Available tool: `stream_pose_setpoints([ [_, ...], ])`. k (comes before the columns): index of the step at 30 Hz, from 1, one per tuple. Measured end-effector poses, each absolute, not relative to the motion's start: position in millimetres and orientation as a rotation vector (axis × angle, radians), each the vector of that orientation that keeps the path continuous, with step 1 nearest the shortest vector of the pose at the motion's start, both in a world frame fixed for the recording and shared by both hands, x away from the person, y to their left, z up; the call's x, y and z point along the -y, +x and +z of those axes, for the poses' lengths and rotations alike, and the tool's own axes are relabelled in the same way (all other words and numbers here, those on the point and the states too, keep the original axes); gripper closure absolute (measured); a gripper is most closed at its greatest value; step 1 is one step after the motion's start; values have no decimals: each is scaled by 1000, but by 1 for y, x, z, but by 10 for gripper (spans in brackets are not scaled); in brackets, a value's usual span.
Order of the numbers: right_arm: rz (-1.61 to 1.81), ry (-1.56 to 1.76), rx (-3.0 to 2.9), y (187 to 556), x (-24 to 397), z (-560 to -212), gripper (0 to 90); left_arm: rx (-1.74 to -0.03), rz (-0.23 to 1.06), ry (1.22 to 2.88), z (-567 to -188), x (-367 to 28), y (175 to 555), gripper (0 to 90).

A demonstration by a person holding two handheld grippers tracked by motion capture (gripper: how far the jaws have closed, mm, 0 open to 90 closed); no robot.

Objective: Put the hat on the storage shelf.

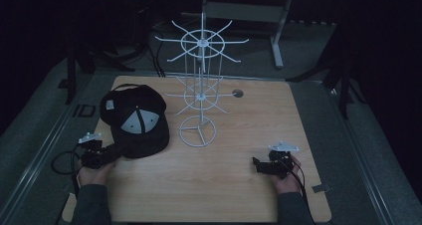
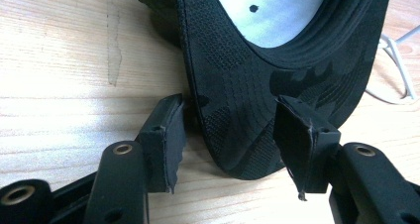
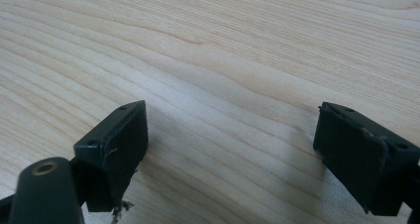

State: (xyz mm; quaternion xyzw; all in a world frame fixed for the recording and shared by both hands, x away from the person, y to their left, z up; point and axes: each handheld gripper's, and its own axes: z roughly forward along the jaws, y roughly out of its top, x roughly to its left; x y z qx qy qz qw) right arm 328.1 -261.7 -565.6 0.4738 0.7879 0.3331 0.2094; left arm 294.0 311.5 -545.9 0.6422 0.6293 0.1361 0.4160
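Left gripper (image 2: 228, 135) stands with its jaws apart, straddling the tip of the brim of the black cap (image 2: 277, 65); neither pad presses on the fabric, so you have no hold on it yet. Advance until the brim sits deep between both pads, then close squarely across its edge so the stiff panel does not slip sideways. Keep the jaws level with the wooden table (image 1: 224, 185) to avoid scraping it. Right gripper (image 1: 260, 164) rests low over bare wood with its jaws wide apart, well clear of the cap. Beyond the cap, just beside its crown, stands the white wire rack (image 1: 199, 93); judge your lift to clear its arms.
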Motion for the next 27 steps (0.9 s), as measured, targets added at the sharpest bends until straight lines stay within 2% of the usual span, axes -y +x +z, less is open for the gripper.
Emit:
stream_pose_setpoints([
  [27,925,1319,-2192,328,262,-566,133,-1559,276,1664,-562,-306,308,421],
])
